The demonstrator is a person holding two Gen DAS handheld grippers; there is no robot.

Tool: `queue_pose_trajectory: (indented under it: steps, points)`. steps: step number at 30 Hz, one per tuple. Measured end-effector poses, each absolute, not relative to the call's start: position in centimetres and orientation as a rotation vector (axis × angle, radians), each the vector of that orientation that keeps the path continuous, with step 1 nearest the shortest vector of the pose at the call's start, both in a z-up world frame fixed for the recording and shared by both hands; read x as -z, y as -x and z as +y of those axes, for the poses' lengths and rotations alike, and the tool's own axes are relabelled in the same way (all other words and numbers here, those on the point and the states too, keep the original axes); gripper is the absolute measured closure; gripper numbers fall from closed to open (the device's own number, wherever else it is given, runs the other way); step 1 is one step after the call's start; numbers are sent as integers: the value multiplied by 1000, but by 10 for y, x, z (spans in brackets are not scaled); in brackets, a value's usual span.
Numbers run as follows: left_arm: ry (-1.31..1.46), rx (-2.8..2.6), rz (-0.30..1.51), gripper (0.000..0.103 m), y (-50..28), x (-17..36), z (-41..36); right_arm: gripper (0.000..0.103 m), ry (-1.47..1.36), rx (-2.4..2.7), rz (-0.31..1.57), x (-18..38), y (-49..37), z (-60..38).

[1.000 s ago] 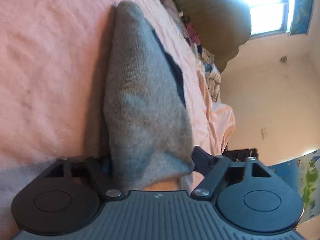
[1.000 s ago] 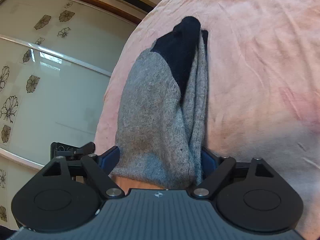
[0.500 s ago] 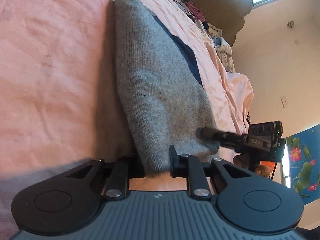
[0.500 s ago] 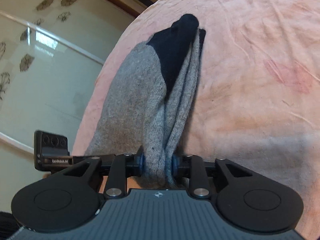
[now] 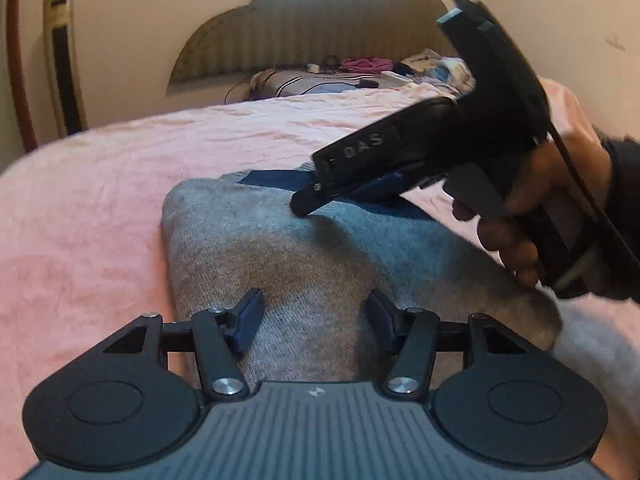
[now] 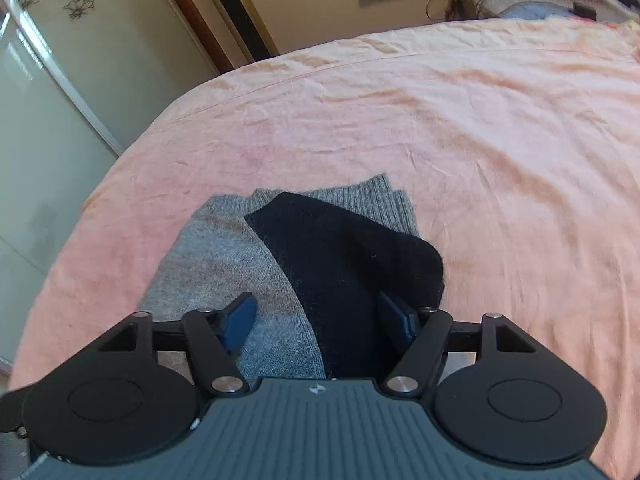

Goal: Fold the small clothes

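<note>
A bedroom, a bed spread with a pink sheet, a padded headboard and a heap of loose clothes against the far wall; on the near part of the bed lies my grey sock with its navy toe, doubled over so that the dark end rests on the ribbed cuff. Half a second ago both of my tools were clamped on bunched knit held off the sheet; now the sock lies flat and both sets of jaws have just been opening. My left tool stands released, its blue pads clear of the cloth though grey knit shows between them; my right tool is likewise let go, straddling the line where grey meets navy, gripping nothing. In the left view the right tool appears again, hovering over the far end of the sock with my right hand around its handle. I judge the fold laid and this item about done; the next one must be fetched. Nothing blocks the sheet around the sock; the clothes heap is well apart; a sliding wardrobe door and a tall standing unit flank the bed, out of the way.
</note>
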State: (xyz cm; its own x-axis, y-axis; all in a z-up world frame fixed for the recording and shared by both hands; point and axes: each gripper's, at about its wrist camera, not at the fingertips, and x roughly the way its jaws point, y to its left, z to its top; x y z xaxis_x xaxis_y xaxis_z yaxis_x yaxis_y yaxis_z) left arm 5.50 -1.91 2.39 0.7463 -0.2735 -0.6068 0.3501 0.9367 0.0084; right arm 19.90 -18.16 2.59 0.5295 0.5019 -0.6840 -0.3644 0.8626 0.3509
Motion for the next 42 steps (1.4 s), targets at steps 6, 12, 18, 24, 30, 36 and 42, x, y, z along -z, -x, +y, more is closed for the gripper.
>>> queue_pose_trajectory:
  steps: [6,12,18,24,30,36,42]
  points:
    - [-47,331,674,46,-52,-40,-12,31,-138,-478,934,-48,-198,-169]
    - [-36,323,685,46,-49,-39,-15,18,-115,-591,902,-62,-183,-129]
    - [-42,320,685,46,-50,-39,-18,7,1,-554,871,-27,-189,-115]
    - [-42,319,677,46,-50,-37,-18,12,-113,-541,825,-57,-158,-139]
    - [-63,318,662,46,-39,-36,-23,0,-133,-577,822,-30,-144,-159]
    - [39,220,602,39,-7,-54,0,3,-195,-537,794,-66,-108,-173]
    - [-30,212,681,36,22,-33,0,0,-56,-493,858,-34,-64,-175]
